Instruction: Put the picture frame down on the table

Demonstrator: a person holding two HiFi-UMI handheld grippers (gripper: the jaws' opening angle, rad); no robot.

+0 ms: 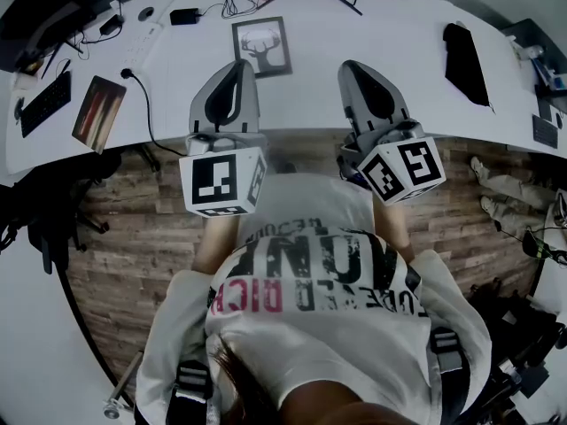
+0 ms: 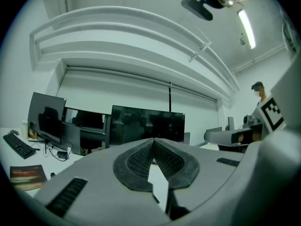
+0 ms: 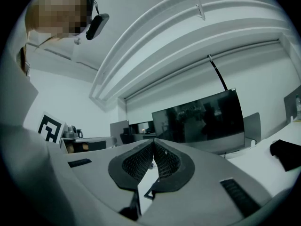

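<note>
White table (image 1: 399, 25) has the picture frame (image 1: 262, 47) lying flat on it, so the job looks done, and the left gripper (image 1: 239, 63) and right gripper (image 1: 348, 65) wait just this side of the frame, jaws pressed together, holding nothing.

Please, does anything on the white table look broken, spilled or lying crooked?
Nothing stands out. The dark-framed deer picture lies flat, face up and whole on the white table, only slightly turned. The left gripper and right gripper are shut and empty.
</note>
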